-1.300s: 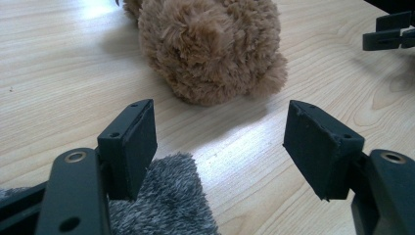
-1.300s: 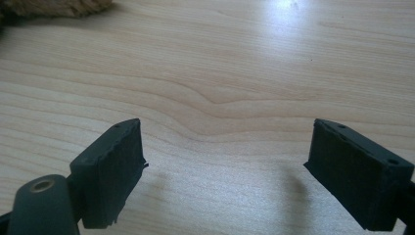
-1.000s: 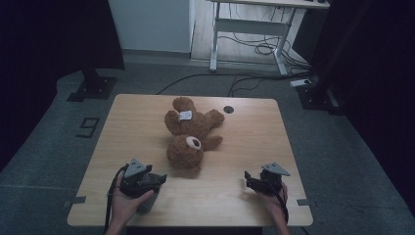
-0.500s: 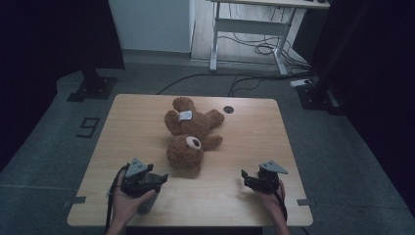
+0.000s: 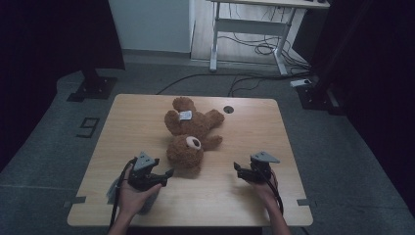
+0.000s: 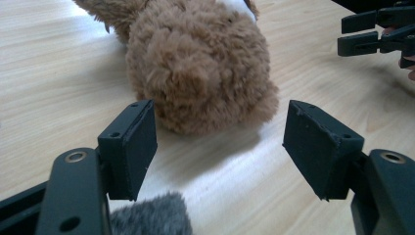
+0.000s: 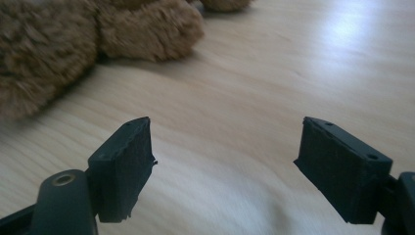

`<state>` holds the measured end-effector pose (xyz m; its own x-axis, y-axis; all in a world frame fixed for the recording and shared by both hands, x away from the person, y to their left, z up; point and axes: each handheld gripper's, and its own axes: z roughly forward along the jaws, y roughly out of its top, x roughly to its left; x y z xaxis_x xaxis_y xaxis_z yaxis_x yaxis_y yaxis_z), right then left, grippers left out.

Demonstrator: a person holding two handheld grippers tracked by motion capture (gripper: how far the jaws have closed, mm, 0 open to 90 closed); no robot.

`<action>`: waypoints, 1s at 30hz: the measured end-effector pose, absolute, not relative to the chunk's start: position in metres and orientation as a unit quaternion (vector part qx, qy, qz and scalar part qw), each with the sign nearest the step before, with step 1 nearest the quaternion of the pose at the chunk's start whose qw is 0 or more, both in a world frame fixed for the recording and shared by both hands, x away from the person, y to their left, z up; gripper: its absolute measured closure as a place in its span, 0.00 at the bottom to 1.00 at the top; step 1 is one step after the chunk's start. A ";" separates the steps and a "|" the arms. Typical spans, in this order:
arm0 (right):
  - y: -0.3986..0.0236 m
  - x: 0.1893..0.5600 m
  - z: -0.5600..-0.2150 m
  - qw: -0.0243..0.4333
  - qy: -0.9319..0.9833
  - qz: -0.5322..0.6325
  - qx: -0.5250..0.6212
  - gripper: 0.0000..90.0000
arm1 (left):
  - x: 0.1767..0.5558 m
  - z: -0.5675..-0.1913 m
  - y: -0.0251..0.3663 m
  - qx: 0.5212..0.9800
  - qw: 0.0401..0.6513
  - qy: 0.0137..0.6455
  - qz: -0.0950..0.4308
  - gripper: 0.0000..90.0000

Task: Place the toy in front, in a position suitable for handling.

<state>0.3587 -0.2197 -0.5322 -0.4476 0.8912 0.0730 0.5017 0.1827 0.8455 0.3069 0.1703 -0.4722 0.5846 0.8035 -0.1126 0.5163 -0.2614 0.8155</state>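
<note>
Lying on table (image 5: 122, 127), teddy (image 5: 188, 134), left gripper (image 5: 164, 175) agape near head, right gripper (image 5: 238, 170) jaws apart, just been closing, nothing between.

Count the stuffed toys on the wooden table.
1: a brown plush teddy bear lies mid-table on the light wooden table, its head toward the person. A grey furry bit shows by the left gripper; what it is, unclear.

Brown plush bear (image 5: 190, 134), shaggy fur, pale muzzle with dark nose. Lying on back near middle of bench (image 5: 244, 196), head toward near edge, legs toward far edge. Arms spread to either side. Small white tag (image 5: 185, 115) on belly. Head seen close in left tool view (image 6: 200, 63), resting on wood; an arm and head edge at upper left of right tool view (image 7: 147, 29).
</note>
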 end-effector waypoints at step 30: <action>-0.139 0.471 -0.543 0.162 0.776 0.443 0.418 0.22 | 0.367 -0.487 0.153 0.781 0.422 0.437 0.145 0.54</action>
